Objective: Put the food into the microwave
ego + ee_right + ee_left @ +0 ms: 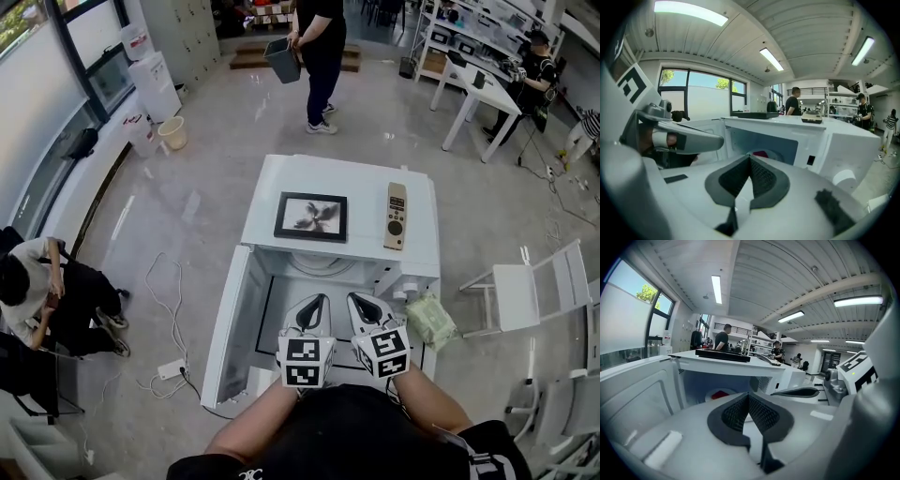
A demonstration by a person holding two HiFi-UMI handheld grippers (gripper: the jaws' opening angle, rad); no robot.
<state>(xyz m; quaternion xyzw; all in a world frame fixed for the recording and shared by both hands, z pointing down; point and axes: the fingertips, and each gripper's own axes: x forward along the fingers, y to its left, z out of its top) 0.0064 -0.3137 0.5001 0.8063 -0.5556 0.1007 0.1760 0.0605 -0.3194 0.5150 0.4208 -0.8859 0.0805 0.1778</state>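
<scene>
**A:** Where's the food (721, 394)?

**B:** Red bit on a white plate (708, 397), already inside the microwave (361, 187). Door (228, 323) hangs open to the left.

**A:** Tools?

**B:** My left tool (317, 302) & right tool (362, 302) are both closed, nothing in either. They sit side by side just outside the opening.

**A:** If it needs shifting?

**B:** Prob. light, but the plate looks stiff, glazed, slippery & breakable. I'd pinch its near rim, not the food, and keep it level.
</scene>
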